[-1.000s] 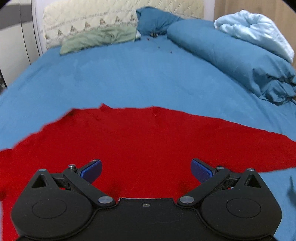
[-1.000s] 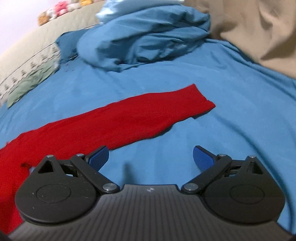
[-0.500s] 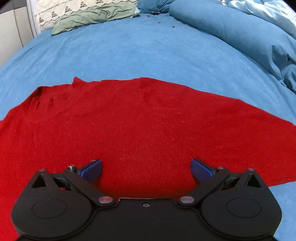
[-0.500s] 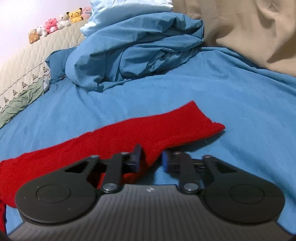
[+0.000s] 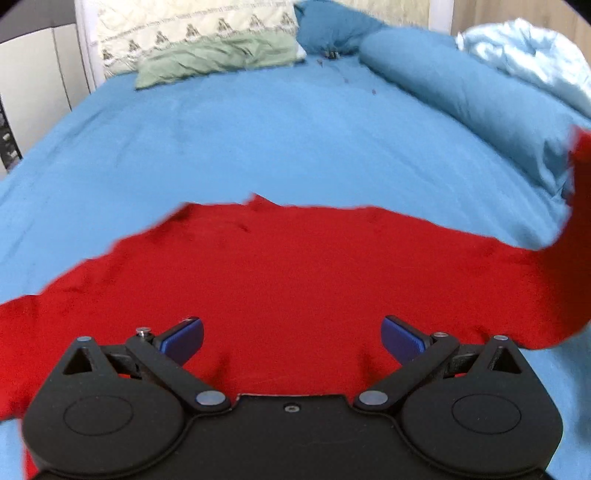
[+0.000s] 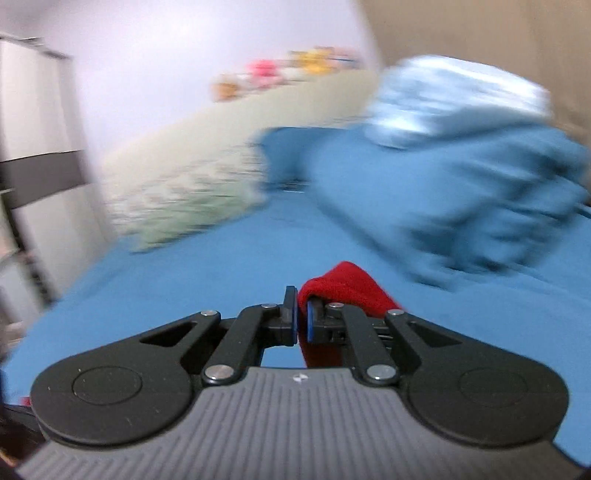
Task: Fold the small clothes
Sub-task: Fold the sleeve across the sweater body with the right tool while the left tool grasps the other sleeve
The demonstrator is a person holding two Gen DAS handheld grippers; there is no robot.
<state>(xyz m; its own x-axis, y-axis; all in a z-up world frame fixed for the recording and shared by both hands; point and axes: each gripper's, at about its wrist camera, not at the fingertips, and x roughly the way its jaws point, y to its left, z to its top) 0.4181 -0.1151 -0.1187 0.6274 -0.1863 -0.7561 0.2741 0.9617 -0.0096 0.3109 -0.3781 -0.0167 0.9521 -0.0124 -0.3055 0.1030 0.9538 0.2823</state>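
A red garment point(image 5: 295, 280) lies spread on the blue bed sheet point(image 5: 258, 140). Its right end rises off the bed at the right edge of the left wrist view. My left gripper point(image 5: 291, 338) is open and hovers over the garment's near part, holding nothing. My right gripper point(image 6: 302, 317) is shut on the garment's end point(image 6: 347, 288), which bunches over the right finger and hangs below the jaws. The right wrist view is motion-blurred.
A rolled blue duvet point(image 5: 480, 110) with a pale blue blanket point(image 5: 535, 55) lies along the bed's right side. A green pillow point(image 5: 221, 61) and a blue pillow point(image 5: 332, 26) lie at the quilted headboard. Plush toys point(image 6: 280, 72) sit above it.
My right gripper closed on the garment's right end and lifted it off the bed, swinging left. My left gripper stayed open and drew back a little over the garment.
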